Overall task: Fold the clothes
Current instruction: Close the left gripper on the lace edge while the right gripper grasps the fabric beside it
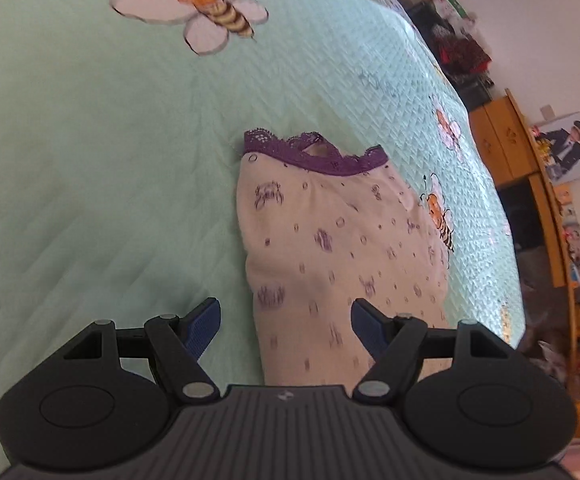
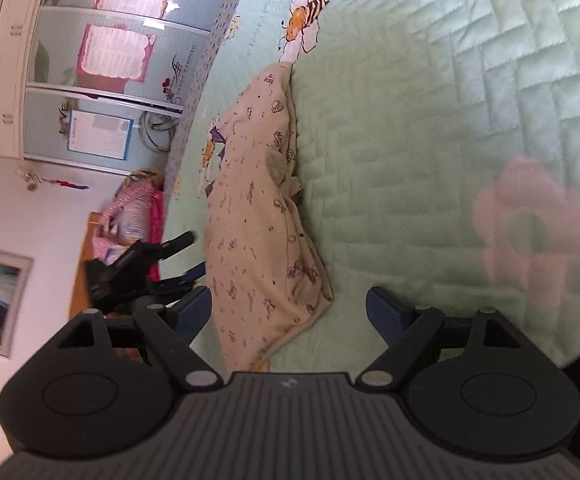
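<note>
The quilted bedspread [image 1: 89, 152] is pale mint green, printed with bees [image 1: 205, 4] that have orange heads, yellow-and-black striped bodies and white wings outlined in dark lines; a pale pink flower [image 2: 530, 228] appears on it in the right wrist view. The garment [image 1: 330, 240] is cream, scattered with small purple ring and animal motifs, and edged with purple lace [image 1: 314, 156]. The left gripper [image 1: 285, 320] and right gripper [image 2: 290, 312] are black with blue finger pads. The cabinet [image 1: 502, 144] is orange-brown wood.
</note>
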The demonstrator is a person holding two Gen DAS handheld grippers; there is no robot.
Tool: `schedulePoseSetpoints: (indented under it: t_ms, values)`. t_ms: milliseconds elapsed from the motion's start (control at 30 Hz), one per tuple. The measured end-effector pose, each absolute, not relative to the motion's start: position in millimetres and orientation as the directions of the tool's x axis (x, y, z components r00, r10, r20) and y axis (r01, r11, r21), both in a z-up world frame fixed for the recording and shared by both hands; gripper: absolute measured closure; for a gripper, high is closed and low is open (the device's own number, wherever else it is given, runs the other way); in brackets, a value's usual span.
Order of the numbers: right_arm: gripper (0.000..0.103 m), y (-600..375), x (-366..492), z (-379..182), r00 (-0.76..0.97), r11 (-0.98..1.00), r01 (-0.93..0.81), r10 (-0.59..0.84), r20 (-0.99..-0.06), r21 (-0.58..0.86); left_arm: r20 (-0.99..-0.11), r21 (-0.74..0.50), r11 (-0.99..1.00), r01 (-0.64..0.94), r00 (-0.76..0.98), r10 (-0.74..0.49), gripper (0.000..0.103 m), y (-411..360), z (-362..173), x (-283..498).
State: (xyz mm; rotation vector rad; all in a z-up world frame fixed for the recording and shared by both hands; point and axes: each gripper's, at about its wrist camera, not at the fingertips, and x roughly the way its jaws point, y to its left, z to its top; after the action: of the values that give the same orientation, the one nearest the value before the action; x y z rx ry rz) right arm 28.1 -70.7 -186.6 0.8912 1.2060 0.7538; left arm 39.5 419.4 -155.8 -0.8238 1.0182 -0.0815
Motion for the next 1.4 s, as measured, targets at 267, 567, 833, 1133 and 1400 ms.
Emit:
schedulePoseSetpoints:
  t_ms: [267, 567, 833, 1133, 1400]
  values:
    - [0.015, -48, 44, -193, 0.149, 0.427, 0.008, 0.894, -0.423, 0.904, -0.58, -0.787, 0.586, -0.193, 0.553, -0.598, 0.012, 436, -175, 84]
    - [0.015, -12, 65, -196, 0.113, 0.4, 0.02, 0.91, -0.4, 0.916, -0.53, -0.806, 0.583, -0.101, 0.561, -0.636, 0.01, 414, -177, 110]
    - [0.093, 1, 62, -214, 0.126, 0.428, 0.074, 0.892, -0.434, 0.901, -0.62, -0.723, 0.678, -0.134, 0.559, -0.55, 0.093, 393, -173, 106]
    - [0.094, -11, 58, -190, 0.186, 0.445, 0.001, 0.88, -0.438, 0.895, -0.645, -0.666, 0.734, -0.13, 0.594, -0.48, 0.095, 370, -129, 102]
    - [0.094, -58, 63, -151, 0.267, 0.401, -0.052, 0.888, -0.374, 0.915, -0.627, -0.647, 0.759, -0.066, 0.612, -0.482, 0.095, 310, -67, 123]
